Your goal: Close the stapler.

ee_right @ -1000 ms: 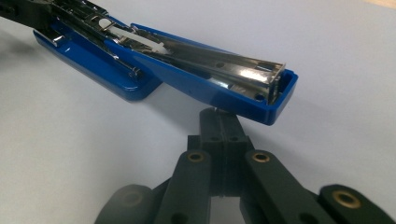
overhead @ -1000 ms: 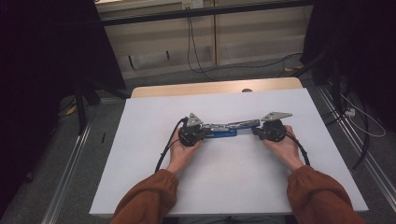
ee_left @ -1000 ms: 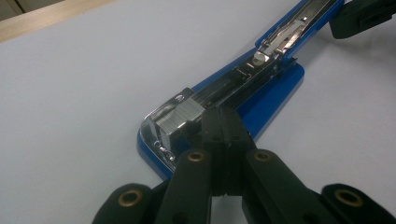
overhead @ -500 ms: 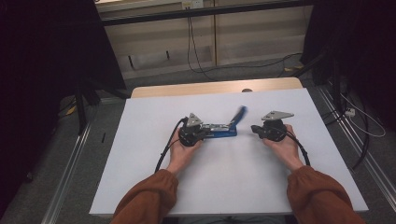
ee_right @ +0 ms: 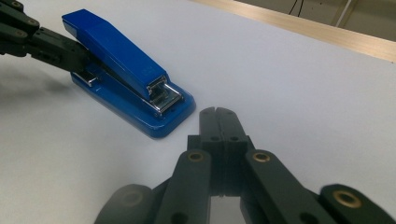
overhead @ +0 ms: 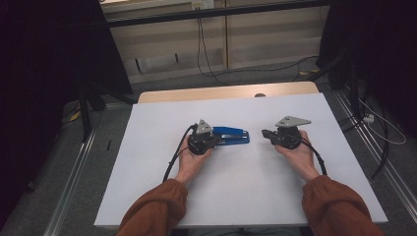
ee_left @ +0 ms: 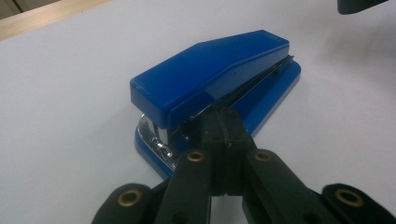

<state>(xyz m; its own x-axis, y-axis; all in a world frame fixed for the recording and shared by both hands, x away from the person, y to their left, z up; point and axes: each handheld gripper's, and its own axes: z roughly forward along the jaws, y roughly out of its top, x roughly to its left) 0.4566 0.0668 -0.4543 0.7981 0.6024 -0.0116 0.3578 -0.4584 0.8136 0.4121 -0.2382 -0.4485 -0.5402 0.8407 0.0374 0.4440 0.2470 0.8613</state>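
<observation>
The high view showed two rust-sleeved forearms entering from the bottom edge, each hand holding a gripper over the white table (overhead: 147, 196). The left gripper (overhead: 216, 140) sat just left of centre, its jaws drawn together and pressed against the hinge end of the blue stapler (overhead: 231, 136); in the left gripper view the closed tips (ee_left: 223, 125) sat right at the gap between the stapler's (ee_left: 210, 74) top arm and base, nothing clamped between them. The right gripper (overhead: 266, 133) lay right of centre, apart from the stapler, its jaws likewise together and empty; the right gripper view set its tips (ee_right: 218, 114) near the lower middle, with the stapler (ee_right: 126, 70) lying shut in the upper left. By my reading, the stapler had been closed and the step was bracing it. The next move probably called for parting one pair of jaws before any grasp.
</observation>
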